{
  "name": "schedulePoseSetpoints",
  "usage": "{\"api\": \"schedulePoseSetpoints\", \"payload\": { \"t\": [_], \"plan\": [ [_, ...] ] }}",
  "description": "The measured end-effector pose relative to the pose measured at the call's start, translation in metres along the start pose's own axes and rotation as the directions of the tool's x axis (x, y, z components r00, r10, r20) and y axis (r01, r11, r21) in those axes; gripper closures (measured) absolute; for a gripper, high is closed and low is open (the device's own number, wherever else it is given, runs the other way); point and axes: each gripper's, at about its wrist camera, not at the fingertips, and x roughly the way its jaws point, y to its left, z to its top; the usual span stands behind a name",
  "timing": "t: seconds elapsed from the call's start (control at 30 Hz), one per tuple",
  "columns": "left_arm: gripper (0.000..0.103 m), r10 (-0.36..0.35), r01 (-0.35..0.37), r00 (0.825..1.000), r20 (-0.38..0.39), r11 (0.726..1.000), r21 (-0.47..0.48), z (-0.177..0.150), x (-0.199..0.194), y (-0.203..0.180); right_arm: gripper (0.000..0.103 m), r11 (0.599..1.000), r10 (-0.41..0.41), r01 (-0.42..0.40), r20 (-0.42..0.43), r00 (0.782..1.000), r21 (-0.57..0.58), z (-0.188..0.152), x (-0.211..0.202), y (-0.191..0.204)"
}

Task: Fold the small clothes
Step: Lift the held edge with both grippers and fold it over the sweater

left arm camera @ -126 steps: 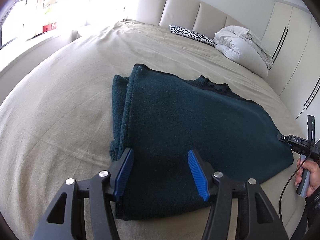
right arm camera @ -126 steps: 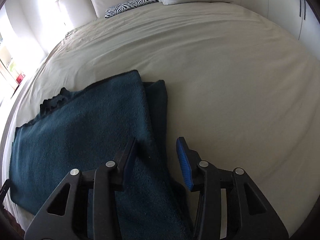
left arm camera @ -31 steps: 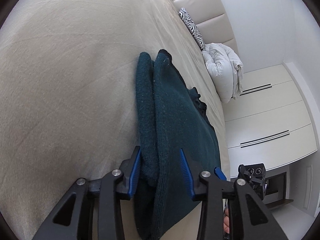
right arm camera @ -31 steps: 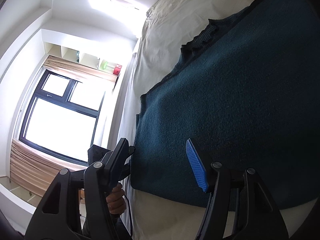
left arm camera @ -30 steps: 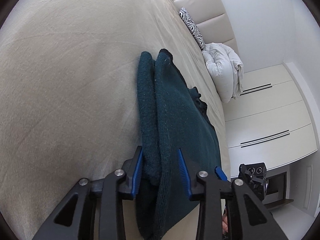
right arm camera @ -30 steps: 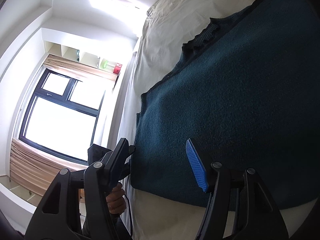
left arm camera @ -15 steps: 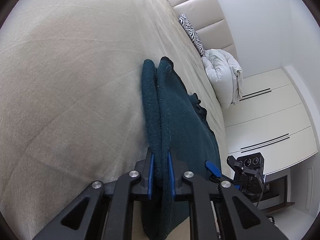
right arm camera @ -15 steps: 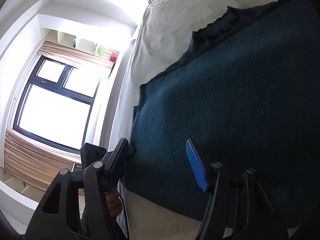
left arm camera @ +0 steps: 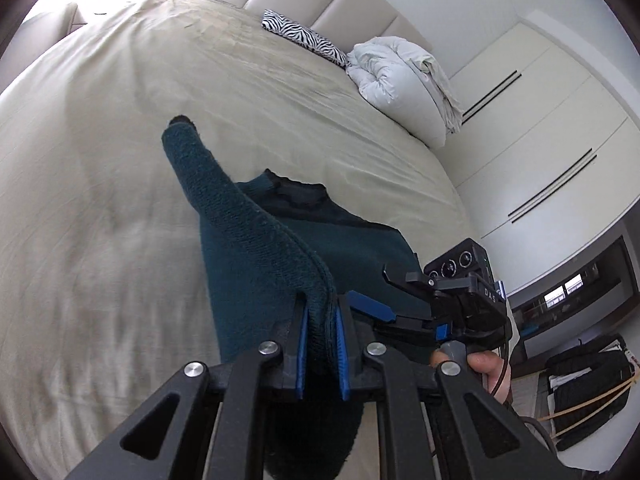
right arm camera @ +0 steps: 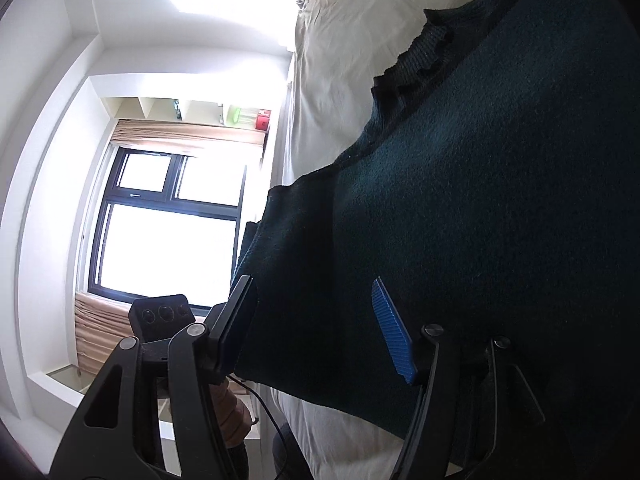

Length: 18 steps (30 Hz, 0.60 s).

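Note:
A dark teal knit sweater (left arm camera: 256, 232) lies folded on the beige bed (left arm camera: 100, 168). My left gripper (left arm camera: 320, 332) is shut on its doubled near edge and holds that edge raised off the sheet, so the fold runs up as a ridge. Just to the right, my right gripper (left arm camera: 380, 292) reaches in at the sweater's lower corner, a hand on its handle. In the right wrist view the sweater (right arm camera: 460, 200) fills the frame. My right gripper (right arm camera: 316, 328) stands open there, with cloth lying between its fingers and the pads apart from it.
At the head of the bed lie a zebra-print pillow (left arm camera: 304, 38) and a bundled white duvet (left arm camera: 400, 88). White wardrobe doors (left arm camera: 552, 132) stand to the right, with black bags (left arm camera: 588, 392) on the floor. A bright window (right arm camera: 160, 220) is beside the bed.
The left jaws closed on the sweater's doubled edge, then lifted it off the bed while the wrist rolled. The right gripper stayed open and edged in along the sweater's corner.

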Motion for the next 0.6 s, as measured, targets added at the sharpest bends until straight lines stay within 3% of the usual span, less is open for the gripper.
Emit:
{"api": "schedulePoseSetpoints", "payload": {
  "t": [0.13, 0.17, 0.33, 0.53, 0.6],
  "plan": [
    [0.090, -0.009, 0.014, 0.996, -0.085, 0.998, 0.059, -0.010, 0.066, -0.046, 0.042, 0.992, 0.098, -0.095, -0.027, 0.995, 0.088, 0.024, -0.027, -0.022],
    [0.090, -0.015, 0.020, 0.995, -0.102, 0.998, 0.053, -0.015, 0.081, -0.051, 0.038, 0.987, 0.120, -0.116, -0.029, 0.992, 0.112, 0.028, -0.034, -0.029],
    [0.089, 0.008, 0.001, 0.991, -0.133, 0.998, 0.066, -0.043, 0.123, -0.059, 0.038, 0.970, 0.170, -0.168, 0.004, 0.985, 0.177, 0.041, -0.068, -0.057],
    [0.084, 0.020, -0.010, 0.994, -0.107, 0.995, 0.098, -0.053, 0.120, -0.056, 0.039, 0.984, 0.090, -0.085, -0.026, 0.996, 0.155, 0.047, -0.074, -0.059],
    [0.071, 0.020, -0.008, 0.994, -0.108, 0.994, 0.109, -0.055, 0.118, -0.065, 0.038, 0.986, 0.066, -0.060, -0.030, 0.997, 0.153, 0.052, -0.072, -0.055]
  ]
}}
